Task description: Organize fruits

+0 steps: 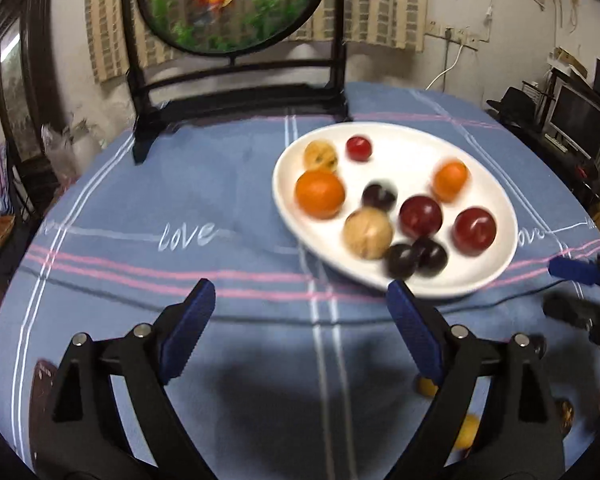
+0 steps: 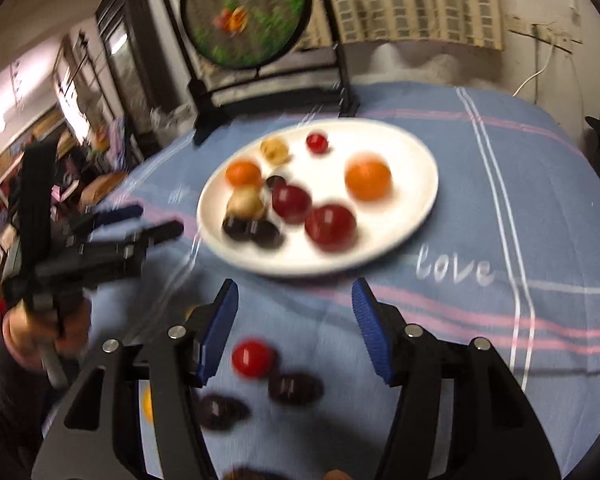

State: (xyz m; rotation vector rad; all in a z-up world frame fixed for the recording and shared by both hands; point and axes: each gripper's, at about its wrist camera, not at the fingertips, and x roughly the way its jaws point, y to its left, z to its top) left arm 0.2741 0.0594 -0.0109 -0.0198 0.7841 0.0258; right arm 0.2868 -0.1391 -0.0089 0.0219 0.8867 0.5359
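Left gripper [image 1: 300,300] jaws wide apart, nothing between them, only blue tablecloth [image 1: 120,248] under the gap; blue pads hang just short of the plate's near rim. Right gripper [image 2: 296,312] jaws also apart, not clamped on anything. Loose fruit on the cloth near the right gripper: a small red fruit [image 2: 254,358] sits between and just below its fingers, not touched by either pad; two dark plums [image 2: 296,388] just nearer, one to the right, one to the left. A yellow fruit [image 2: 148,406] peeks out behind the left finger, mostly hidden. In the left wrist view two small yellow fruits [image 1: 466,432] show near that gripper's right finger, partly hidden. In the right wrist view the left gripper shows at the left edge, held by a hand [image 2: 24,332], pointing toward the plate. White oval plate [image 1: 496,268] sits mid-table, right of centre in the left view. On it: big orange [image 1: 320,194] at the left, smaller orange [image 1: 450,180] to the right, two tan fruits [image 1: 368,232], two large red plums [image 1: 474,230], a small red one [image 1: 359,148] at the far side, three dark plums [image 1: 416,258] clustered near the near rim. Motion blur on everything. Far edge of the table: round painted screen on a black stand [image 1: 236,92], wall behind.
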